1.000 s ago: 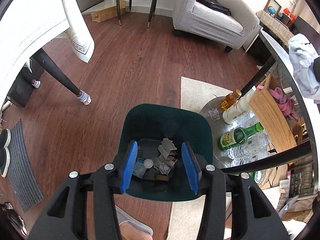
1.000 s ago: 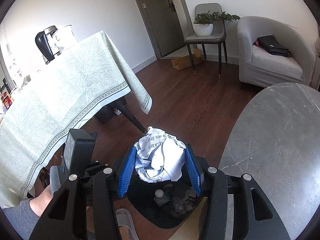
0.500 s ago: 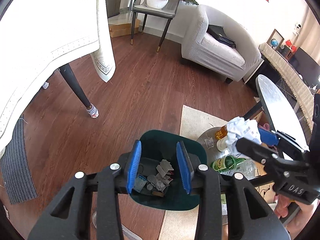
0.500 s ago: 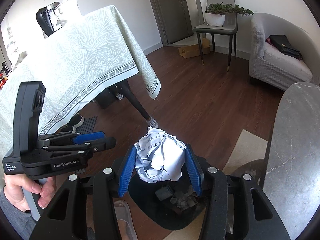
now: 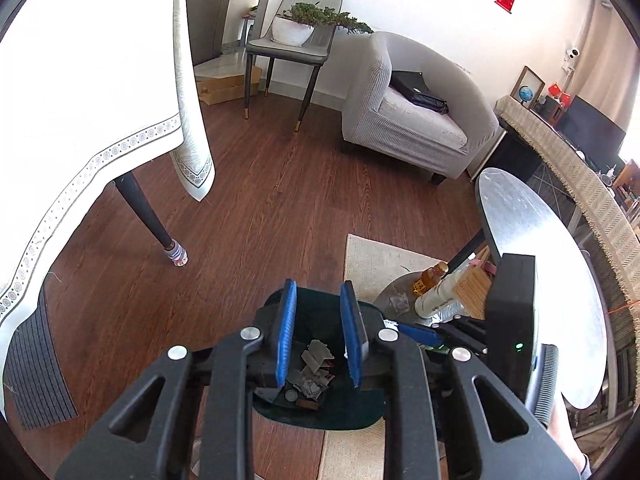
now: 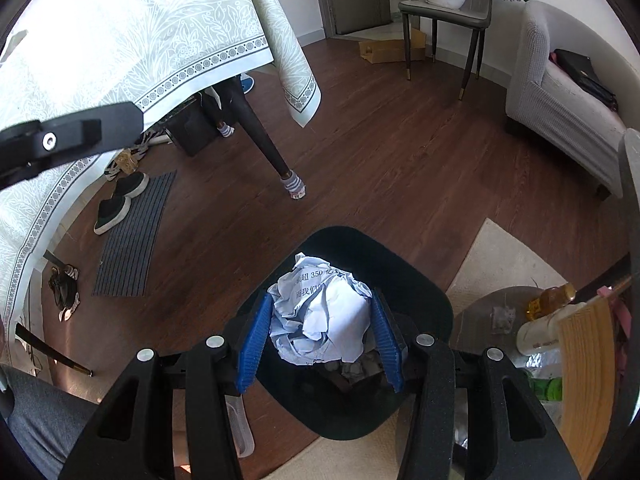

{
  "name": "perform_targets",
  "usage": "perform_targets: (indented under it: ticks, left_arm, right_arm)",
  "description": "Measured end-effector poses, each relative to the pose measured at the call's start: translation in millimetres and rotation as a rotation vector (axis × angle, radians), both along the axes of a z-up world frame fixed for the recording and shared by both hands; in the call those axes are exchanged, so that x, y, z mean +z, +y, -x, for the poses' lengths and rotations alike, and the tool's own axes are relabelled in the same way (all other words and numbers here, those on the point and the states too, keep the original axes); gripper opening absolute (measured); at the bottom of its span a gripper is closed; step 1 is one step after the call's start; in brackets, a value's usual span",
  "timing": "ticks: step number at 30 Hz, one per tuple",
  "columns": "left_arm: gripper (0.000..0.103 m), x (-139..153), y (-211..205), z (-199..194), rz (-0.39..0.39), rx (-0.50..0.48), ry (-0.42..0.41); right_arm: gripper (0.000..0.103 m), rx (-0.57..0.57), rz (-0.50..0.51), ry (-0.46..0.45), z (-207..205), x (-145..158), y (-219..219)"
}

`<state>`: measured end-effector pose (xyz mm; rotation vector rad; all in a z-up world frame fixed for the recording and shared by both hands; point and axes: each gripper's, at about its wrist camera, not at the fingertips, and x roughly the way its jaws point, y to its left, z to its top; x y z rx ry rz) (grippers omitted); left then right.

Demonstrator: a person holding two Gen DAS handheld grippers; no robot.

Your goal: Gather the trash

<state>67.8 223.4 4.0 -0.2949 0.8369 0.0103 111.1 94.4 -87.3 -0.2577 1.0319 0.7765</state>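
Dark bin of paper scraps

Crumpled printed paper ball, dark wood-grain floor with slight sheen, patterned cloth tablecloth.

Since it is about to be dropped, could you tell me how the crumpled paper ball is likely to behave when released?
The crumpled paper ball looks light and springy, so it should probably fall slowly into the trash bin below. Its creased surface likely grips the right gripper pads, so it might cling briefly.
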Motion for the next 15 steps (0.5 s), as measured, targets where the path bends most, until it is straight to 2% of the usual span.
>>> perform_targets:
  ticks: [6,9,12,15]
  left_arm:
    - [0.024,3,0,-4,0.010,0.001,-0.016]
    - [0.024,6,4,-5,0.031,0.011,-0.021]
    - [0.022,9,8,-4,0.041,0.020,-0.031]
    - [0.022,14,8,-4,0.038,0.024,-0.041]
  right_arm:
    - [0.057,0.022,0.115,0.017,2,-28,2]
    - [0.073,0.028,0.170,0.015,4,-38,1]
    - [0.074,0.039,0.203,0.005,4,-42,2]
    - [0.073,0.051,0.195,0.004,8,-37,3]
